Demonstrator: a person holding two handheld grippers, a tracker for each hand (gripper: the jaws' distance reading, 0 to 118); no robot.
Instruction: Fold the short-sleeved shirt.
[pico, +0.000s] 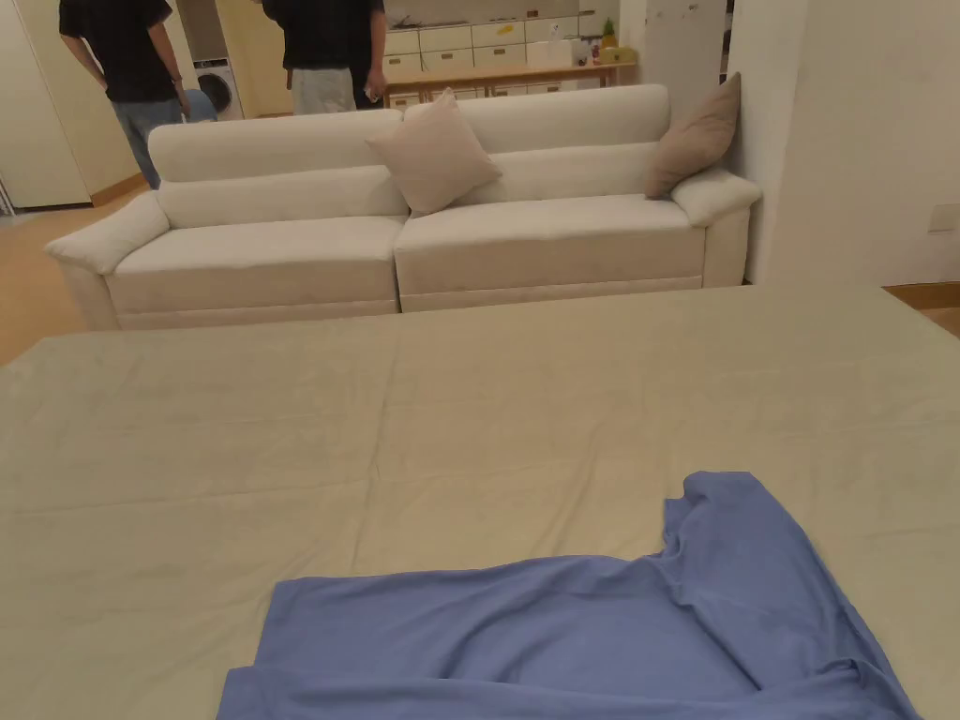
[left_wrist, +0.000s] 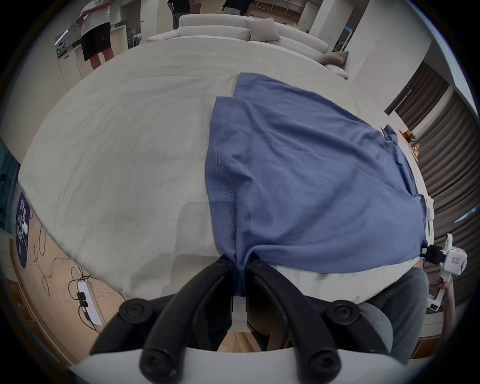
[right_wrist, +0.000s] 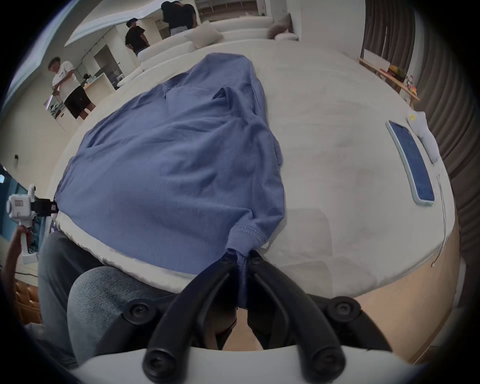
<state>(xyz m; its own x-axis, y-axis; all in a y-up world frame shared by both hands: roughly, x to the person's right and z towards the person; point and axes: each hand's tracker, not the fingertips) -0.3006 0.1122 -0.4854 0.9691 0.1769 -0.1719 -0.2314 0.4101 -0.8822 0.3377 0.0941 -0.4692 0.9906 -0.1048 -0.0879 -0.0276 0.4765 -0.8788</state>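
Observation:
A blue short-sleeved shirt (pico: 581, 628) lies rumpled on the cloth-covered table (pico: 375, 422), near its front edge, one sleeve (pico: 727, 525) pointing toward the far side. In the left gripper view my left gripper (left_wrist: 240, 262) is shut on a bunched corner of the shirt (left_wrist: 298, 181) at the table's edge. In the right gripper view my right gripper (right_wrist: 240, 256) is shut on a hemmed sleeve end of the shirt (right_wrist: 168, 161). The right gripper (left_wrist: 428, 253) also appears at the far right of the left gripper view, and the left gripper (right_wrist: 49, 207) at the left of the right gripper view.
A phone (right_wrist: 411, 163) and a white bundle (right_wrist: 426, 135) lie at the table's right side. A cream sofa (pico: 412, 225) with cushions stands beyond the table. Several people stand behind it (pico: 122, 66). Cables and a power strip (left_wrist: 87, 301) lie on the floor at left.

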